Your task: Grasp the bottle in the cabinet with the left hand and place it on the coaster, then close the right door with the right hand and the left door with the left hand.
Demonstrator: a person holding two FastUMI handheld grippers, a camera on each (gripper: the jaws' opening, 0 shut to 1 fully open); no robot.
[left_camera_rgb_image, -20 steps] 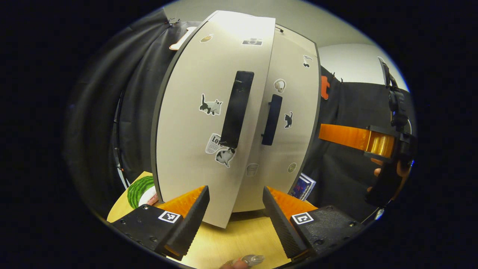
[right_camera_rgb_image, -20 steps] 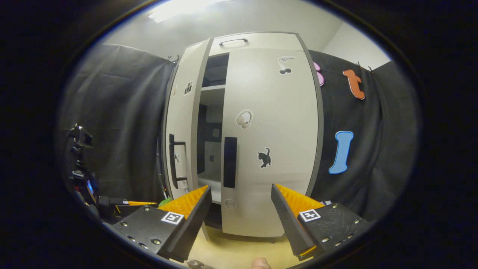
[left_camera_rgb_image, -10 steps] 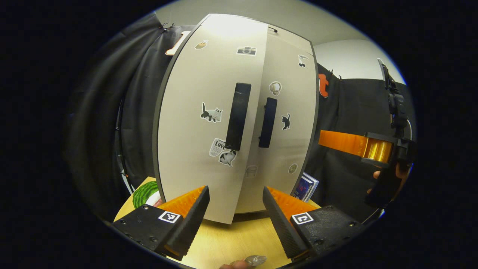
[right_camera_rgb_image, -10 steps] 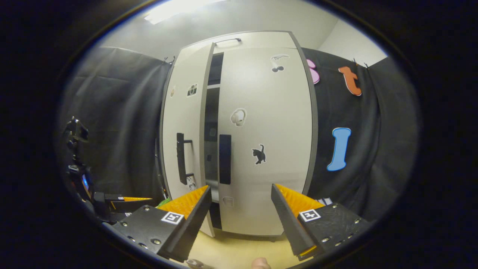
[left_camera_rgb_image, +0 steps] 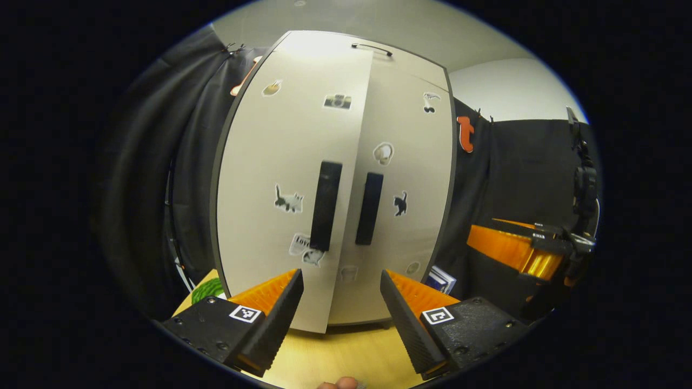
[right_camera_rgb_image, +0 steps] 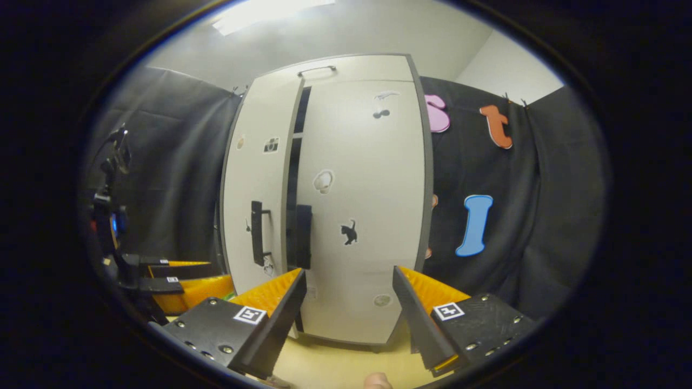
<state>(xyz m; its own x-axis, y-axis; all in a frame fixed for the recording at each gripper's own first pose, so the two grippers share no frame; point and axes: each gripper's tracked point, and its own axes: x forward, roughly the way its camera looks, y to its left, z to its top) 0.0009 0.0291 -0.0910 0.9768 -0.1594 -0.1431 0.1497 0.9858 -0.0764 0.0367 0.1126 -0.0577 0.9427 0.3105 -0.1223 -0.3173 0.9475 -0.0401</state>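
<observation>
We are at the last step, as we judge it: the left door [left_camera_rgb_image: 281,189] is nearly home but not flush, since in the right gripper view a thin dark slit runs between the left door [right_camera_rgb_image: 257,194] and the right door [right_camera_rgb_image: 362,205], which looks shut against the cabinet. In the left gripper view the left gripper [left_camera_rgb_image: 340,308] holds nothing, its jaws spread wide, and the door's free edge stands at about twelve o'clock from it, the edge's foot dropping between the two fingertips. That edge and the black left handle [left_camera_rgb_image: 323,205] run vertically, so the door's long axis is upright and the closing push needs to go straight ahead into the panel, near the handle side. The left gripper is plainly the nearer one and faces the door squarely. The right gripper [right_camera_rgb_image: 348,319] is likewise wide open and empty; it appears at about three o'clock in the left gripper view as the right gripper [left_camera_rgb_image: 519,251], off to the side of the cabinet and apart from both doors. Of the bottle and its coaster we can say little: a green patch sits at about eight o'clock beside the left finger, but we cannot tell what it is. The wooden table [left_camera_rgb_image: 346,356] lies under both grippers.
</observation>
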